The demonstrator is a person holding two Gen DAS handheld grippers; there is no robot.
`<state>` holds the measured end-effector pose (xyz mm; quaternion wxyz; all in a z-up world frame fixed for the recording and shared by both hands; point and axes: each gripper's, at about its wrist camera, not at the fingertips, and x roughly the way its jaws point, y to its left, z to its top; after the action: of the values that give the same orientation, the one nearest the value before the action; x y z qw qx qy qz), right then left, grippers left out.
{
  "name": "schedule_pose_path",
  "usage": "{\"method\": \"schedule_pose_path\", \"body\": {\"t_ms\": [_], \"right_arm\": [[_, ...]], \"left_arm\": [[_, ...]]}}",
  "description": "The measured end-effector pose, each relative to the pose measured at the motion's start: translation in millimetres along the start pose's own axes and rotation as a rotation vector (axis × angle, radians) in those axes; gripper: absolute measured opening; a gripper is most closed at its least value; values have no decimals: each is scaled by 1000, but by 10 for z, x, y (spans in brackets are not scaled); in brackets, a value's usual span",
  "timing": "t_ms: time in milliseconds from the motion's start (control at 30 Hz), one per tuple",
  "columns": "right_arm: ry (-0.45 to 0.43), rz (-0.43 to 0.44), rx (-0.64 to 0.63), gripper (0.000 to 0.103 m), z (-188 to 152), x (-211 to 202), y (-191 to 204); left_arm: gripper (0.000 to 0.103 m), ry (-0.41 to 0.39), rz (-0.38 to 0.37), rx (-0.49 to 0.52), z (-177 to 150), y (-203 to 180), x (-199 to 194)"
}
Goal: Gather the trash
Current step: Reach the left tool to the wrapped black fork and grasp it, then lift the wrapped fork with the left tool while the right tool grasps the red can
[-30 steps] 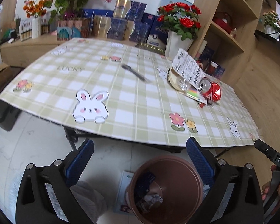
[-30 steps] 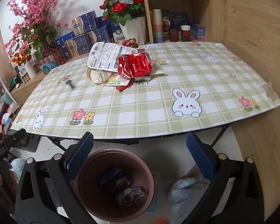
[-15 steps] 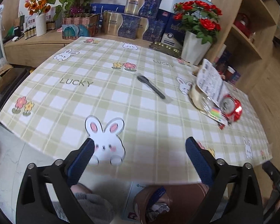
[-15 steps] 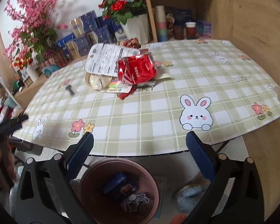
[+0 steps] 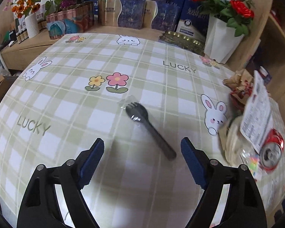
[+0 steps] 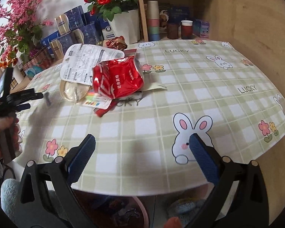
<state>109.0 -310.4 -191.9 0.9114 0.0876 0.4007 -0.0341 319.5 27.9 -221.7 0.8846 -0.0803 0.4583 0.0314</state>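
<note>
A black plastic fork in a clear wrapper point(image 5: 149, 125) lies on the checked tablecloth point(image 5: 70, 87). My left gripper point(image 5: 142, 152) is open and empty, just short of the fork's handle end. A crushed red can point(image 6: 117, 78) lies in a trash pile with a white printed card point(image 6: 81, 64), a round clear lid point(image 6: 74, 92) and a crumpled wrapper point(image 6: 116, 42); the can also shows in the left wrist view point(image 5: 271, 152). My right gripper point(image 6: 141, 146) is open and empty above the table's near edge. The brown bin point(image 6: 140, 210) sits below that edge.
A white pot of red roses point(image 5: 221, 38), blue and gold boxes point(image 5: 121, 12) and pink flowers point(image 6: 15, 24) line the back. Wooden shelves with cups point(image 6: 153, 22) stand at the right. The left gripper and hand point(image 6: 7, 110) show at the right wrist view's left.
Both grippers rose from over the bin and moved forward over the table. The left one closed in on the fork; the right one came nearer the can pile. Both stayed open.
</note>
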Motion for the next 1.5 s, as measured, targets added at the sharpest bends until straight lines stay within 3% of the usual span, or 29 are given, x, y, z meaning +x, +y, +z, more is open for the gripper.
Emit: {"method": "schedule_pose_path", "body": {"t_ms": [200,300,367,467,633,700,767,933,1100,1267,1400,1500], "right_arm": [[-1,-10,-12,97,56,106,-9],[-3,-12,-13,97,75,129,-11],[-4,4,-17,97,87,138,-10],[-21,6,-28,97,113,138,-2],[-29,27,-73,97,196,165,61],[-48,55,-92,97,256,158,102],[-65,82,-106,84,320,159,151],[-67,141,-125,79,447,238,294],[-40,162,-190,78,525,339,501],[-49,169,-200,77,627,435,585],[-50,155,-216,77,714,591,648],[-77,114,-279,68,764,674,743]], "left_arm": [[75,32,90,-24,110,-46,311],[74,14,136,34,95,-146,338],[67,0,124,58,88,-176,328],[56,-3,115,62,51,-157,294],[14,19,41,143,-46,-169,201],[12,32,-3,180,-103,-160,158],[11,52,-74,207,-195,-119,88],[11,99,-209,222,-433,15,-78],[11,75,-238,259,-627,79,-192],[11,63,-256,208,-627,126,-191],[11,66,-320,176,-626,247,-194],[12,54,-327,169,-637,253,-196]]}}
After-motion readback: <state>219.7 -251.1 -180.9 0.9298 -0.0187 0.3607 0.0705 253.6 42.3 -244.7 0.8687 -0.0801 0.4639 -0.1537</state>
